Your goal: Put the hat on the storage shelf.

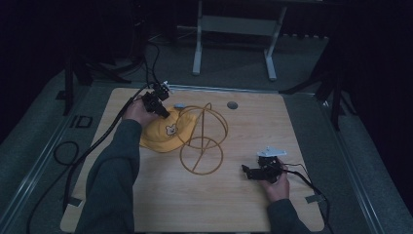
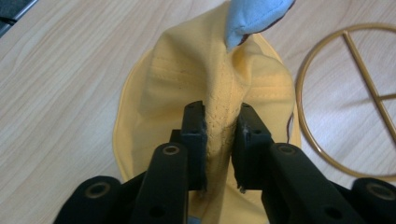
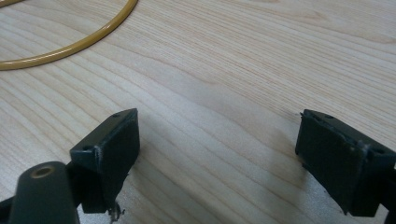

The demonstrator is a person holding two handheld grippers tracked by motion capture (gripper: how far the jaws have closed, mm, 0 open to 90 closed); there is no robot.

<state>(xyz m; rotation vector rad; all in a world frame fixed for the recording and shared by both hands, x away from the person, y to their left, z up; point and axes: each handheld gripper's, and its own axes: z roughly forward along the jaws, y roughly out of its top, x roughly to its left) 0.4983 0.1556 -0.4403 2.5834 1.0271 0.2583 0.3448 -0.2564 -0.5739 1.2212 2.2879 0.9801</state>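
Observation:
A yellow cap (image 1: 163,134) with a small bear patch lies on the wooden table (image 1: 195,209), left of centre. It leans against a gold wire stand (image 1: 202,141) made of hoops. My left gripper (image 1: 163,111) is at the cap's far left edge. In the left gripper view this gripper (image 2: 222,130) is shut on a raised fold of the yellow cap (image 2: 187,70), with a pale blue fabric piece (image 2: 252,16) beyond it and the stand's base ring (image 2: 327,140) to the right. My right gripper (image 1: 246,170) rests low at the right, jaws wide apart. Between its jaws (image 3: 219,144) there is bare wood.
A round grey grommet (image 1: 232,105) sits in the tabletop near the far edge, and a small pale object (image 1: 179,105) lies left of it. Black cables (image 1: 73,156) trail off the table's left side. A white metal frame (image 1: 234,44) stands on the floor behind.

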